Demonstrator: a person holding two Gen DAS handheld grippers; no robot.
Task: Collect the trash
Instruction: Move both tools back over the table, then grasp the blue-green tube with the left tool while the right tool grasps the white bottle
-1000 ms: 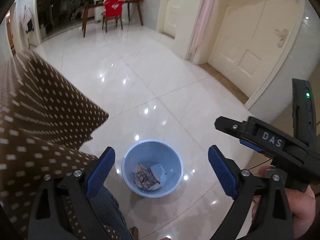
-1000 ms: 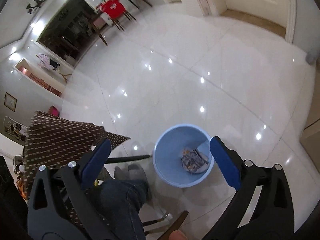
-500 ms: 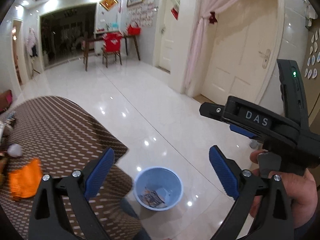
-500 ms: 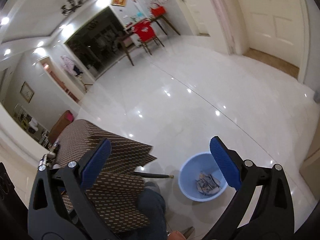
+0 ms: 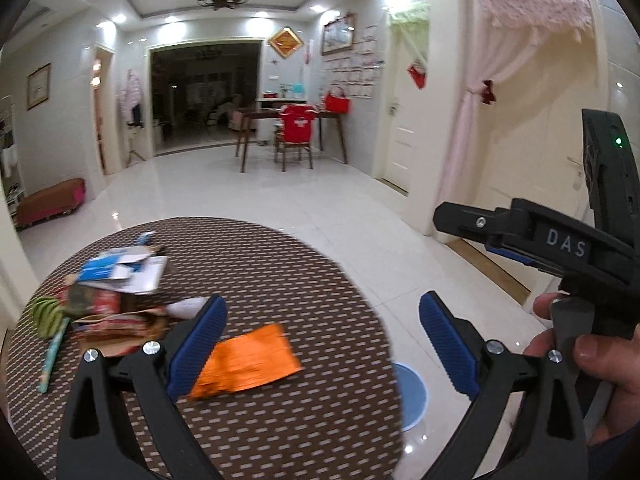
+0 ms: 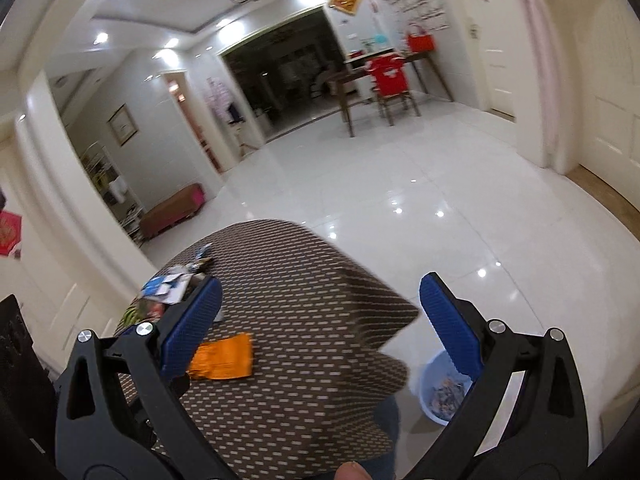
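Some trash already lies in the blue bin (image 6: 442, 392) on the floor, right of the table (image 5: 280, 272). Left: an orange wrapper (image 5: 246, 360) near, a litter pile (image 5: 116, 300) farther left. Left gripper (image 5: 322, 344) and right gripper (image 6: 320, 328) gape wide, empty.

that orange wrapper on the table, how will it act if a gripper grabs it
The orange wrapper lies flat and thin on the tablecloth, so it is probably light and floppy. Its crinkled, foil-like look suggests it may slide rather than lift cleanly.
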